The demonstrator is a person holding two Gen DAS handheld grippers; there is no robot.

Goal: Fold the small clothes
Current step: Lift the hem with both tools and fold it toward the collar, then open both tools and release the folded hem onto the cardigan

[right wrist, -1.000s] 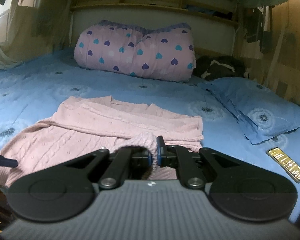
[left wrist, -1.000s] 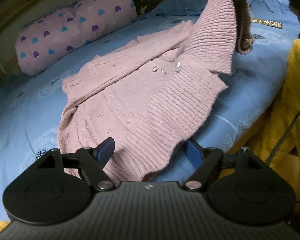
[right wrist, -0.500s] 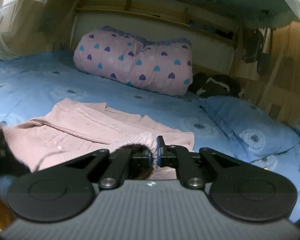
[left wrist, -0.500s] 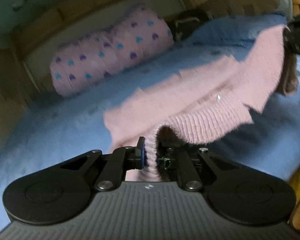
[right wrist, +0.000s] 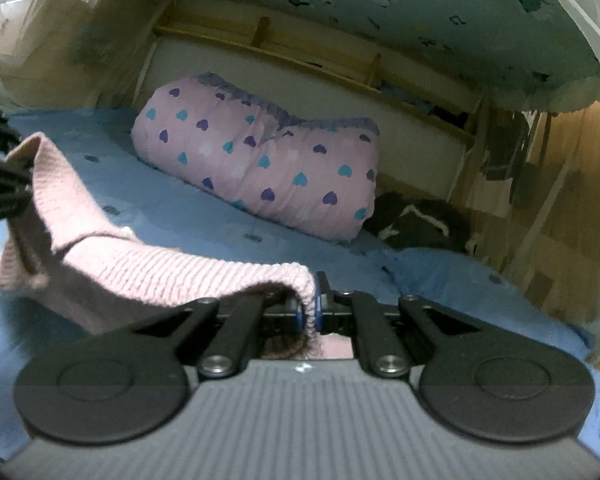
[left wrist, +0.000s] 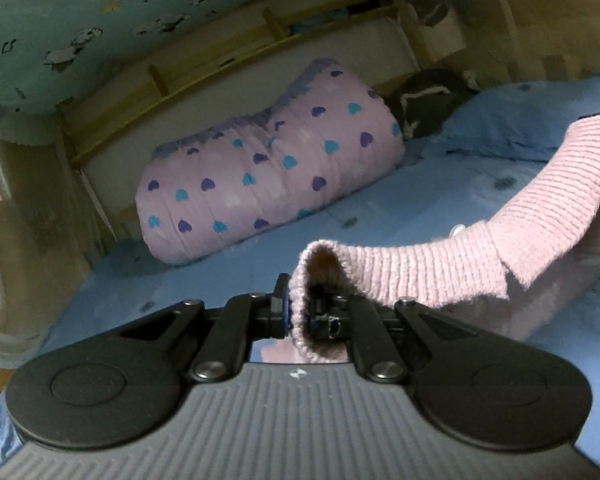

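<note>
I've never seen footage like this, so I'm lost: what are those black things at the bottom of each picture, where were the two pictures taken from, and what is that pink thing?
There is no robot here. A person holds a hand-held gripper in each hand, and each carries a wide-angle camera looking forward along its two fingers. One picture is from the left hand-held gripper, the other from the right hand-held gripper. Both are shut on the ribbed hem of a pink knitted sweater, which hangs stretched between them above a bed with a blue sheet. Farther back lie a rolled pink quilt with hearts, a blue pillow and some dark clothing.
</note>
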